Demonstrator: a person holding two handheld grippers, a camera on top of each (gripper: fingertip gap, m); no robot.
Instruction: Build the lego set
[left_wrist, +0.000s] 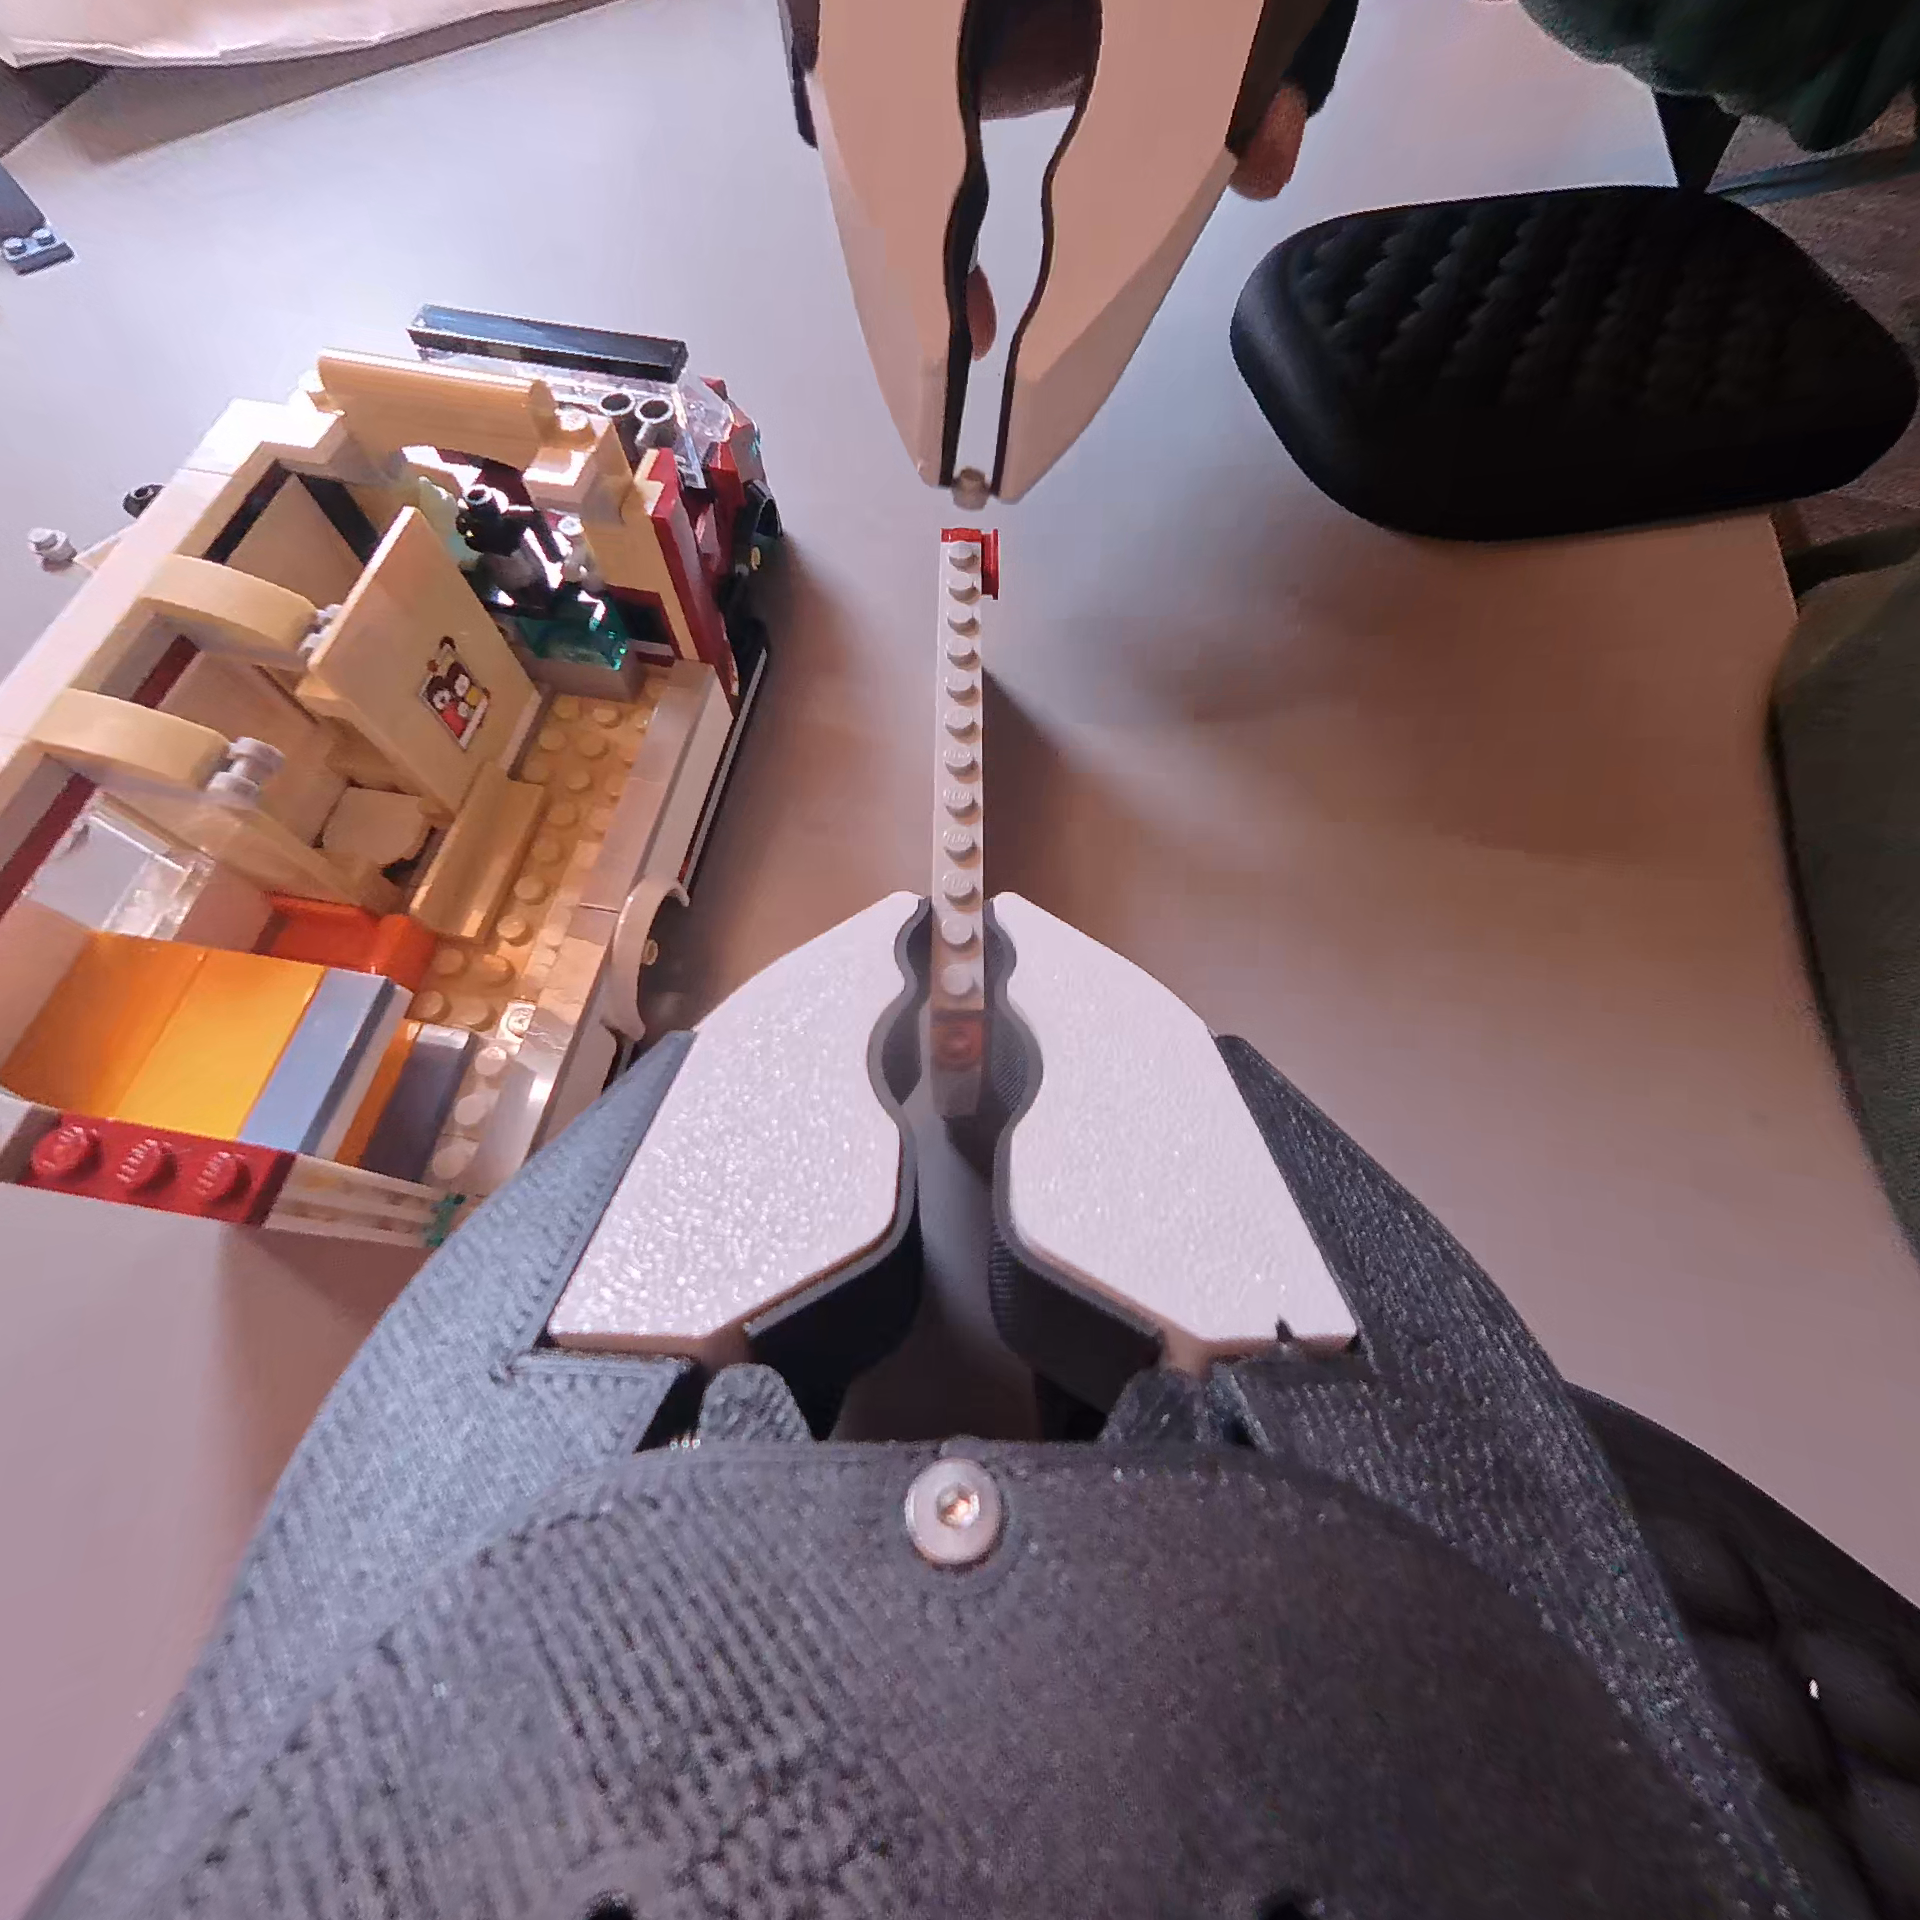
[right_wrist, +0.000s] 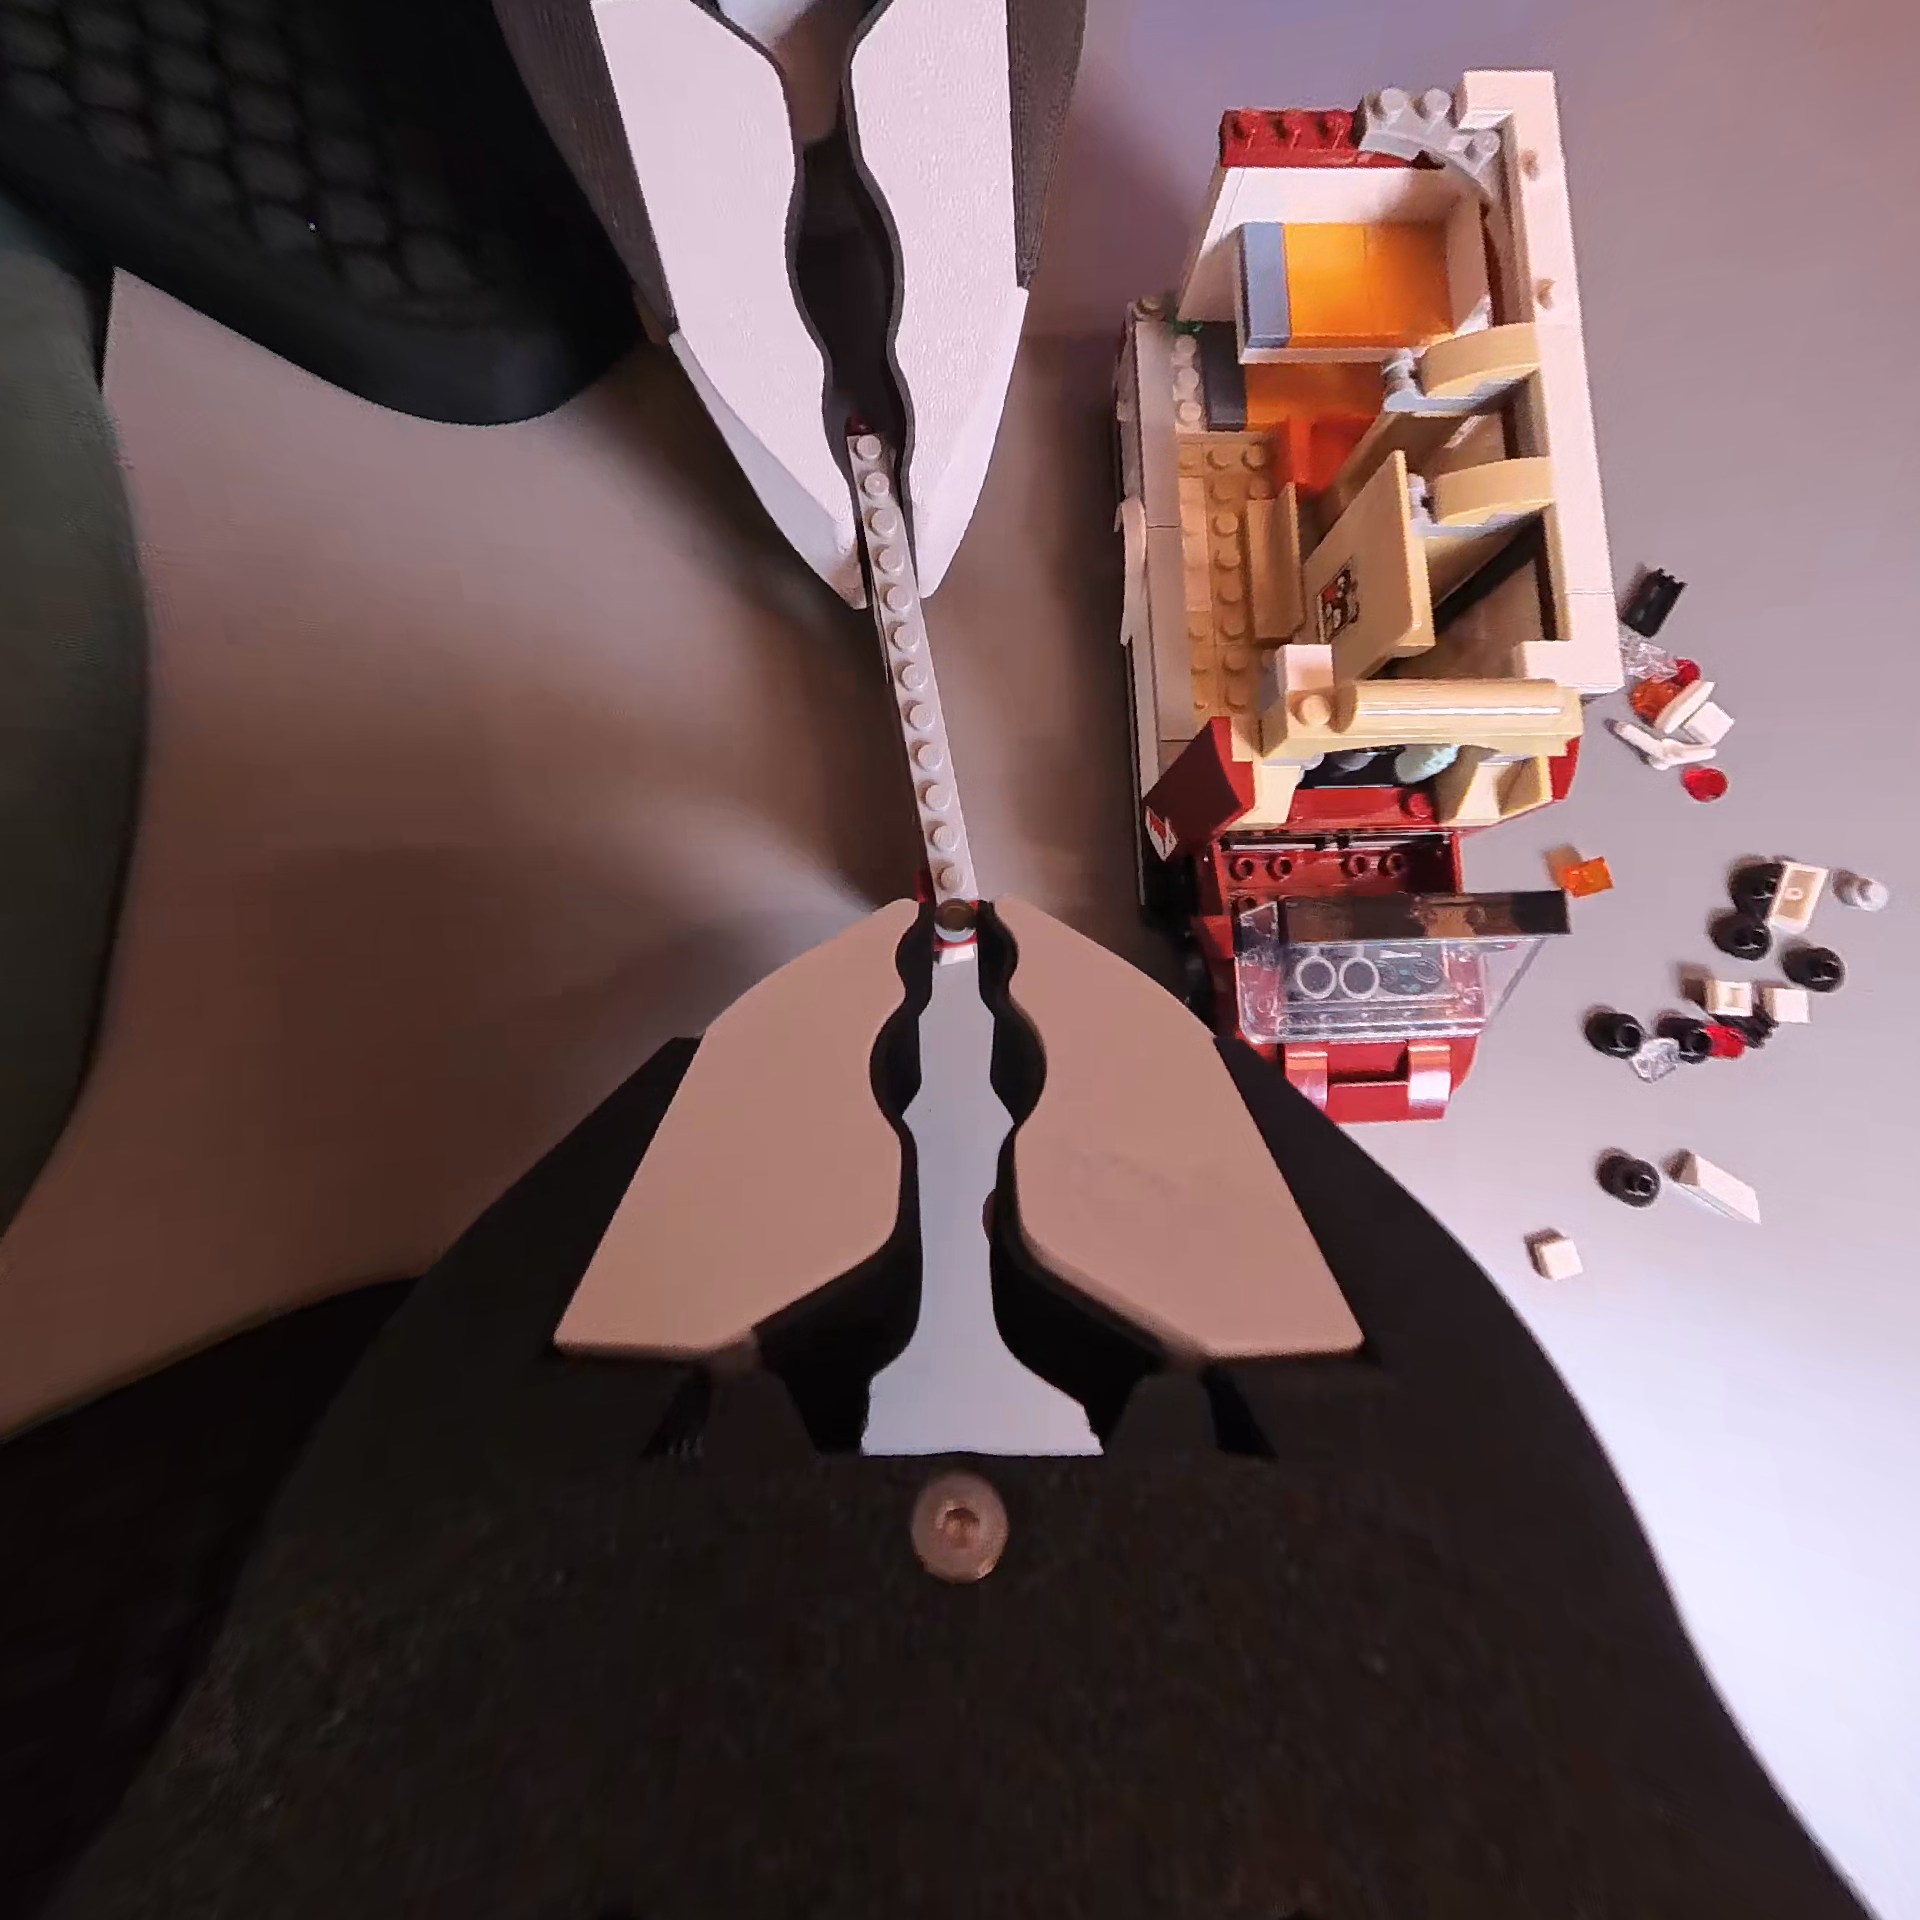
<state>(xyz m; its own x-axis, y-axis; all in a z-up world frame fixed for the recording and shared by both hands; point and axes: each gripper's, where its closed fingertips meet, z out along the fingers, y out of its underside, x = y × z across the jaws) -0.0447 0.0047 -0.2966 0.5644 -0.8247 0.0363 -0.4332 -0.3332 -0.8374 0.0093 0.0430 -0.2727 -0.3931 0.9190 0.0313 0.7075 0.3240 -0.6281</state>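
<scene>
Left tool (left_wrist: 958, 914) clamped on near end of long grey studded strip (left_wrist: 962, 727), held above tabletop (left_wrist: 1351, 831). Right tool (right_wrist: 951, 914) pinching small round stud piece (right_wrist: 953, 916) just off strip's far end, not seated. Brick van (right_wrist: 1382, 520) beside, loose bits (right_wrist: 1714, 987) scattered.

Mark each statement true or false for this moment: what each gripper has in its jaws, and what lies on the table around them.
1. The left gripper grips a long grey studded strip. True.
2. The right gripper holds a large orange block. False: a small round grey piece sits at its tips.
3. A roofless toy van stands on the table. True.
4. Loose small pieces lie inside the van. False: they lie on the table beside it.
</scene>
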